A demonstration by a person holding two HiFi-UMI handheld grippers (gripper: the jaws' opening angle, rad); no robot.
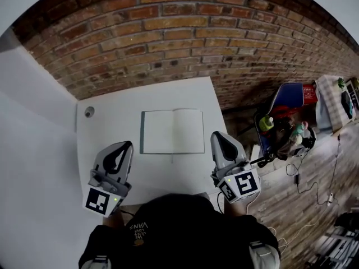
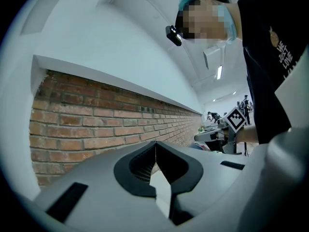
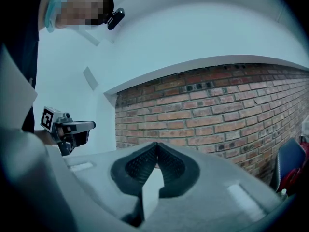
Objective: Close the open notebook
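The open notebook (image 1: 171, 131) lies flat on the white table (image 1: 106, 128), blank pages up, with a dark cover edge at its left. My left gripper (image 1: 128, 145) is held above the table's near left part, short of the notebook's lower left corner, jaws shut with nothing in them. My right gripper (image 1: 216, 134) is just off the notebook's right edge, also shut and empty. In the left gripper view the jaws (image 2: 155, 143) meet at the tips and face the brick wall. The right gripper view shows its own gripper (image 3: 156, 144) with its tips together too. The notebook is hidden in both gripper views.
A small round grey object (image 1: 89, 111) sits at the table's far left corner. The brick wall (image 1: 185, 43) runs behind the table. To the right, on the wooden floor, stands a blue chair (image 1: 289, 102) with bottles and clutter, and cables (image 1: 314, 178) trail nearby.
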